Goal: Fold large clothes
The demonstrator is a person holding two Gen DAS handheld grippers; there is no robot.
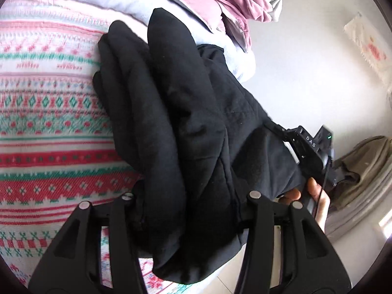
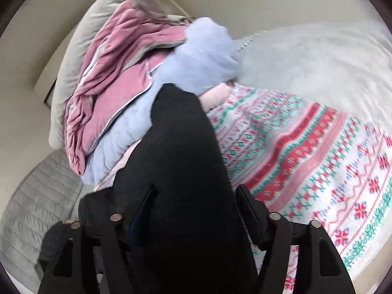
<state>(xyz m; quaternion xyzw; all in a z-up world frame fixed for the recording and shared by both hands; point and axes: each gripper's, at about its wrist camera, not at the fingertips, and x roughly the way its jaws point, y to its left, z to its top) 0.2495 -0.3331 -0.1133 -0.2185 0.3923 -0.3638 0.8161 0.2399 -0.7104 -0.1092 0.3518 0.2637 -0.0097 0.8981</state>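
Both claws, left point(image 1: 193, 223) and right point(image 2: 193, 210), sit wide apart around my bunched black garment point(image 1: 186, 122); I cannot tell any pinch. It hangs over the bed point(image 2: 306, 147), ready for laying flat.

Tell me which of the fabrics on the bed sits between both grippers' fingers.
The black garment. The pink quilt and pale blue blanket lie piled behind it; the patterned bedspread lies underneath.

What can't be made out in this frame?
- Left tool fingertips: left wrist view, buried under the black garment.
- Right tool grip: right wrist view, the garment fills the gap, so contact is unclear.
- Garment type: bunched in both views.
- Patterned blanket: right wrist view, motion-blurred.
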